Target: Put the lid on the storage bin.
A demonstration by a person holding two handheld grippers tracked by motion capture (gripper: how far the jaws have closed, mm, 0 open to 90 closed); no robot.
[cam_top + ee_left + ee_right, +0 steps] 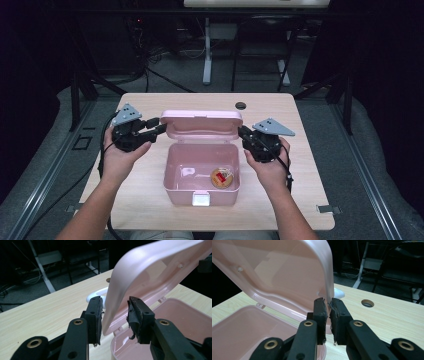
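Note:
A pink plastic box [170,167] stands open in the middle of the table, its lid [201,122] raised at the back. Inside, at the front right, lies a round golden thing with red on it [223,177]. My right gripper [242,132] [328,315] is shut on the lid's [282,272] right rim. My left gripper [161,125] [113,315] straddles the left edge of the lid [150,267], and its pads stand just off the plastic. The box's hollow [180,320] [244,327] lies below both.
A white latch [201,200] sits on the box's front wall, and a white handle [96,293] [338,293] shows behind the lid. A cable hole [241,105] is near the table's far edge. Desk legs and cables stand beyond the table.

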